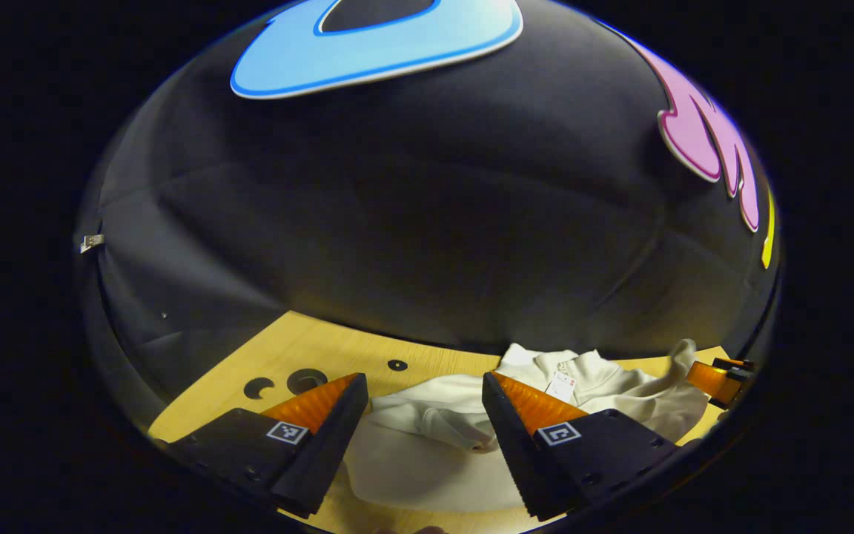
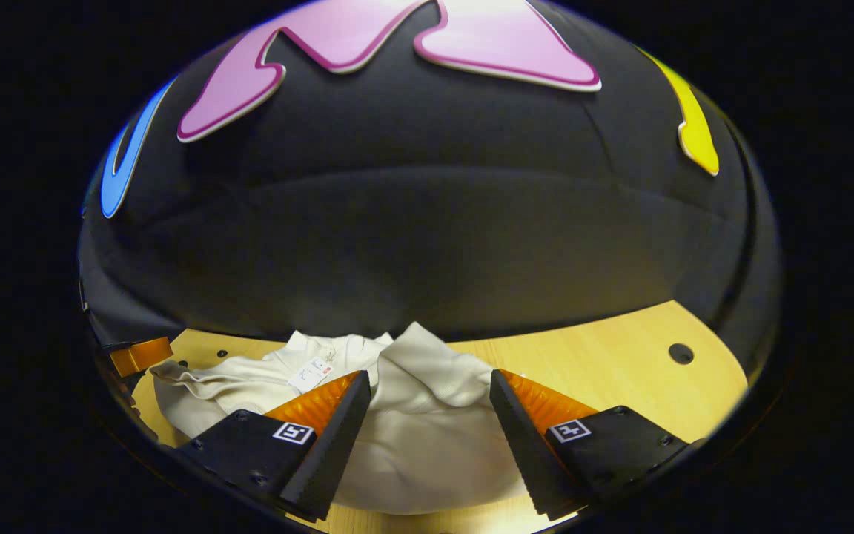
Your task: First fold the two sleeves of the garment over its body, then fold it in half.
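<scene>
Both sleeves lie folded over the garment [image 2: 427, 437], collar toward the wall.

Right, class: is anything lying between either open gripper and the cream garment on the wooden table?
Nothing visible. The left gripper and the right gripper both hang open directly over the garment, with only air between. The table around it shows just round holes.

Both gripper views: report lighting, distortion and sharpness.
Left gripper view: fisheye bends the table edge; the garment is warmly lit and sharp, the wall dim. Right gripper view: same bowing, garment evenly lit, no glare, table bright.
</scene>
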Action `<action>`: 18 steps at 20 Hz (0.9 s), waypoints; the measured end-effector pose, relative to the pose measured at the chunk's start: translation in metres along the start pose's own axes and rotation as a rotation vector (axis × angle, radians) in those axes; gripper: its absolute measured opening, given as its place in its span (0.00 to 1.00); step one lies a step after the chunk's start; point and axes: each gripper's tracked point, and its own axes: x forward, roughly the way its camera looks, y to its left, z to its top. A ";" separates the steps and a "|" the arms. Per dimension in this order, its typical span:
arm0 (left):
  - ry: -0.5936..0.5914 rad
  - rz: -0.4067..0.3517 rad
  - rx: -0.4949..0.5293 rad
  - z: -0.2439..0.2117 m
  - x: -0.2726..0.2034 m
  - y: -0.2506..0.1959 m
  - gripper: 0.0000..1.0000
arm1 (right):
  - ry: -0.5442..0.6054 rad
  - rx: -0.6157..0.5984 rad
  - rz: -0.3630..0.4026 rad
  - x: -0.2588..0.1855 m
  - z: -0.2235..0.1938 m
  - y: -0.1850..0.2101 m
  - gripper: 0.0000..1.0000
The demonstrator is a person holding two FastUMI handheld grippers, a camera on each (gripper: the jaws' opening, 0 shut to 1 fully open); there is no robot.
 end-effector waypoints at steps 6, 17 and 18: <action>-0.162 -0.022 0.039 0.079 -0.080 0.007 0.96 | -0.093 0.003 -0.046 -0.069 0.061 -0.012 0.98; -0.335 -0.128 0.120 0.163 -0.310 0.001 0.96 | -0.277 -0.076 -0.117 -0.270 0.167 -0.029 0.98; -0.344 -0.133 0.123 0.165 -0.330 0.002 0.96 | -0.299 -0.082 -0.122 -0.290 0.173 -0.029 0.98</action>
